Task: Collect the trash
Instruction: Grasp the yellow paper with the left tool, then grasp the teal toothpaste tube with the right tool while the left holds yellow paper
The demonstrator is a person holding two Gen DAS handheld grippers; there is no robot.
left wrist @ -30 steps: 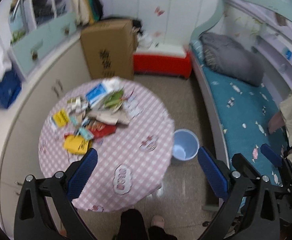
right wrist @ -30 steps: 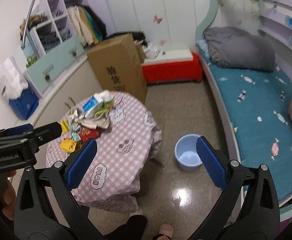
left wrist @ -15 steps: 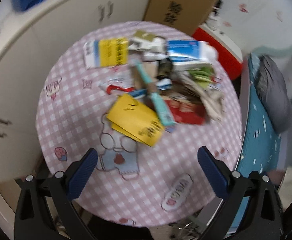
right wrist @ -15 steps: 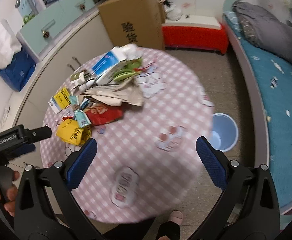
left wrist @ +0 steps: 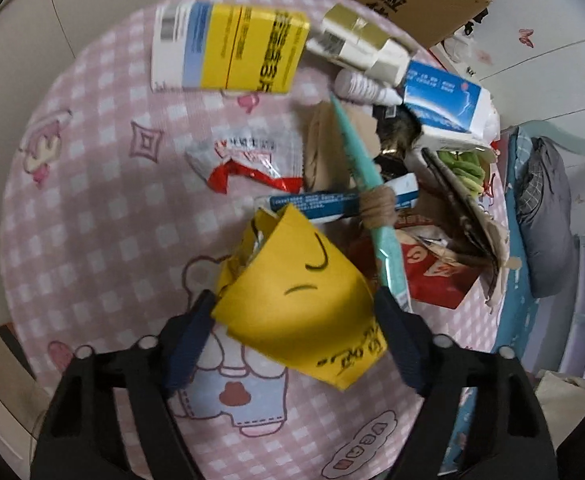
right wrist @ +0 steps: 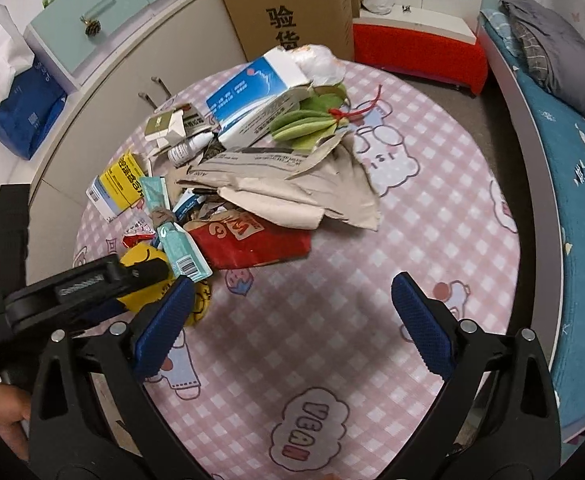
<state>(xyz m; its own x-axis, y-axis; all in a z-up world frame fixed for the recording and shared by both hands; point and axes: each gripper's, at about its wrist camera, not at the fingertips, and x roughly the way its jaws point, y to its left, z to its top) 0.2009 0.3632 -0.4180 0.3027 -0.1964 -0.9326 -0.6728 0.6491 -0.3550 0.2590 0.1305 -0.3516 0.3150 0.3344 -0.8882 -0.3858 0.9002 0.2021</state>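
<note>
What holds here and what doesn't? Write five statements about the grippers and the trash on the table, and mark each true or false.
1. The left gripper grips the yellow packet. True.
2. The right gripper holds the red packet. False: it is open and empty; the packet lies in the pile.
3. A brown band wraps the teal wrapper. True.
4. The tablecloth is plain blue. False: pink and white checks.
5. A cardboard box stands beyond the table. True.
</note>
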